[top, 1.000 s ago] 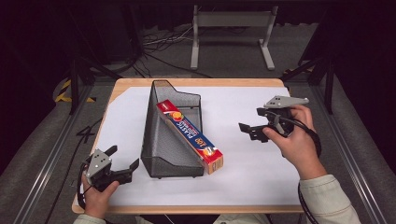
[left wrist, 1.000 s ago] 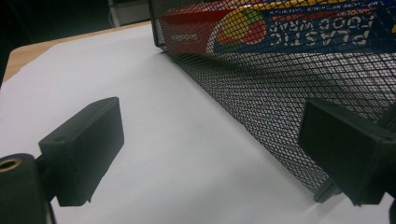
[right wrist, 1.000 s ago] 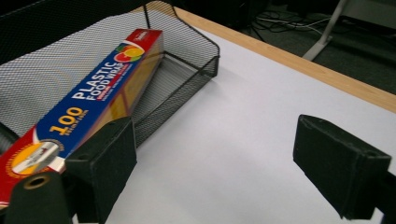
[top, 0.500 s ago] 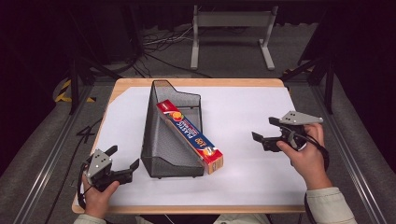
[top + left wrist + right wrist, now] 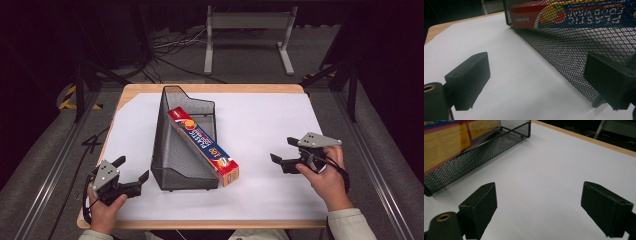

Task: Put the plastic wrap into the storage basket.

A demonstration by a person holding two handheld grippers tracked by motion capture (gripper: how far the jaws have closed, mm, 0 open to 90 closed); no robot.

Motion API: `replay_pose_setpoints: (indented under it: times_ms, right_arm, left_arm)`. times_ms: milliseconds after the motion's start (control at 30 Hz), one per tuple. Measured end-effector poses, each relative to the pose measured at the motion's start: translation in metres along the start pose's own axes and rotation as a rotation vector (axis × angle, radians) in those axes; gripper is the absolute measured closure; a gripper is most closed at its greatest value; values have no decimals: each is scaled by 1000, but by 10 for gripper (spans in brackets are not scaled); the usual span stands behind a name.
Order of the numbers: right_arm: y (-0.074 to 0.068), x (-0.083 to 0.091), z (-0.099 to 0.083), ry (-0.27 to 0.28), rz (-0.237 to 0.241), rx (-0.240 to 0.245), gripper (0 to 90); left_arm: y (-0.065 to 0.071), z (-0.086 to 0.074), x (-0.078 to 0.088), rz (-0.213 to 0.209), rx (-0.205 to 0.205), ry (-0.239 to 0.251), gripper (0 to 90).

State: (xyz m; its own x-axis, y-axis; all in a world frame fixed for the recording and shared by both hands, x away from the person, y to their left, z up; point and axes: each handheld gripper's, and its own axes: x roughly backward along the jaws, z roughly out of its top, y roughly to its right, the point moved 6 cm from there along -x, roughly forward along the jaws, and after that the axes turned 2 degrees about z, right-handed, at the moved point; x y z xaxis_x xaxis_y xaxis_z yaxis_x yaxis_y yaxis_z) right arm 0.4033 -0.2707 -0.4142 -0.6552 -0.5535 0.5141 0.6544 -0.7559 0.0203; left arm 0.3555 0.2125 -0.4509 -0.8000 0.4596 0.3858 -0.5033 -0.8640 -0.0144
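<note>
A black mesh holder point(image 5: 176, 150) stands on the white sheet, left of centre. A colourful plastic wrap box point(image 5: 202, 145) lies slanted in it, its near end poking out at the front right. My left gripper point(image 5: 132, 168) rests open at the front left corner, just left of the holder; in the left gripper view its jaws point(image 5: 537, 62) point at the mesh wall point(image 5: 574, 45) with the box point(image 5: 579, 15) behind it. My right gripper point(image 5: 282, 149) is held open low over the sheet, right of the box, nothing between its jaws point(image 5: 539, 188).
The white sheet point(image 5: 265, 115) covers a wooden table point(image 5: 210, 88). In the right gripper view the holder point(image 5: 481, 150) and box point(image 5: 449, 142) lie to the upper left. A metal stand point(image 5: 247, 22) and cables sit on the floor beyond the table.
My right gripper has come down and toward the near right of the table, still open. The left gripper, holder and box have not moved.
</note>
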Motion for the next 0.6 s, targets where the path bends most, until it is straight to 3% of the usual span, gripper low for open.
replay_pose_setpoints:
  times_ms: [600]
  right_arm:
    - [2,-11,-47,-60,15,-34,140]
  left_arm:
    - [2,1,0,-18,-6,1,80]
